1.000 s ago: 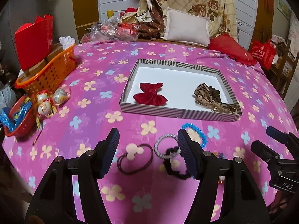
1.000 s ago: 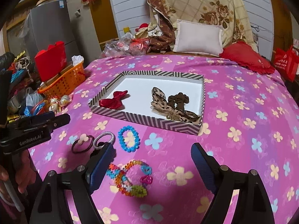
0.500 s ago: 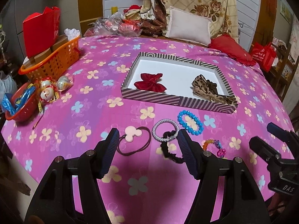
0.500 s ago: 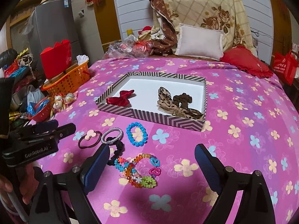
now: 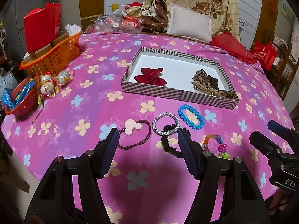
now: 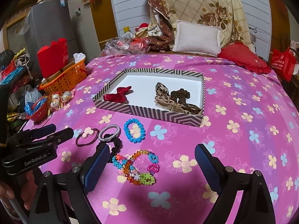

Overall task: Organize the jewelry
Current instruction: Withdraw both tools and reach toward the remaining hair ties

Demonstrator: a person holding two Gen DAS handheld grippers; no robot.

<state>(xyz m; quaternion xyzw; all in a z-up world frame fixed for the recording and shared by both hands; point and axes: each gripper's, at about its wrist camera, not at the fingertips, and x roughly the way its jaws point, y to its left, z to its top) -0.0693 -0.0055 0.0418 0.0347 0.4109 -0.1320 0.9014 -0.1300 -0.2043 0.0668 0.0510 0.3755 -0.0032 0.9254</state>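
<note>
On the bench in front of you, a pink flowered cloth (image 5: 78, 85) carries a striped tray (image 5: 168, 91) with a white floor. Inside it lie a red velvet bow (image 5: 150, 76) toward its left and a leopard-print bow (image 5: 207, 84) toward its right; the right wrist view shows a dark brown scrunchie (image 6: 180, 94) touching the leopard one. Nearer to you, outside the tray, sits a loose row of pieces: a dark hair tie with a pale pink charm (image 5: 133, 130), a silver woven bracelet (image 5: 165, 124), a black scrunchie band (image 5: 170, 143) overlapping the silver one, a blue bead bracelet (image 5: 190, 116), and a multicoloured bead bracelet (image 6: 137, 166). Your left gripper (image 5: 147, 154) hovers above the hair tie and black band with its jaws spread wide and holding nothing. Your right gripper (image 6: 151, 168) hangs over the multicoloured bracelet, jaws likewise apart and empty, the beads lying between them on the cloth. An orange basket (image 5: 50, 57) and a red bowl (image 5: 18, 102) stand at the bench's left edge.
</note>
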